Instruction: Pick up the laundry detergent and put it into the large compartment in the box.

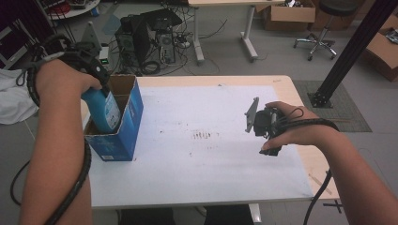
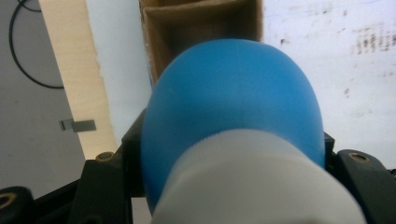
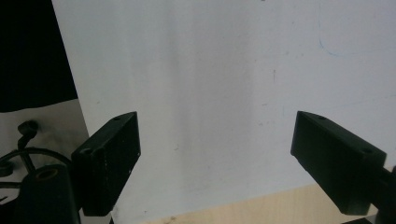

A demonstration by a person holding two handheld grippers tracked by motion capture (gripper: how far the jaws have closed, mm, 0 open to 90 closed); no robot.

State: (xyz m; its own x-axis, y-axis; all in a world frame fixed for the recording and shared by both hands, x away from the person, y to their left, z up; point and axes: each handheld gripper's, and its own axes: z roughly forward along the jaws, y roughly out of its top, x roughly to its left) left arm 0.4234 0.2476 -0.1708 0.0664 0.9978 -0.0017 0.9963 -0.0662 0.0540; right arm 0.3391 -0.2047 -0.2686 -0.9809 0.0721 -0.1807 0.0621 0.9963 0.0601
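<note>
Your left gripper is clamped on the blue bottle, whose base is already partway down inside the open blue box at the table's left edge; seating and releasing it remain. Your right gripper hovers with jaws apart, holding nothing

Background's kinda messy: the table has a white sheet with dark smudges mid-way. Behind it on the floor sits a black PC tower in a tangle of cables, cardboard boxes, a wheeled stool, and a black post.
</note>
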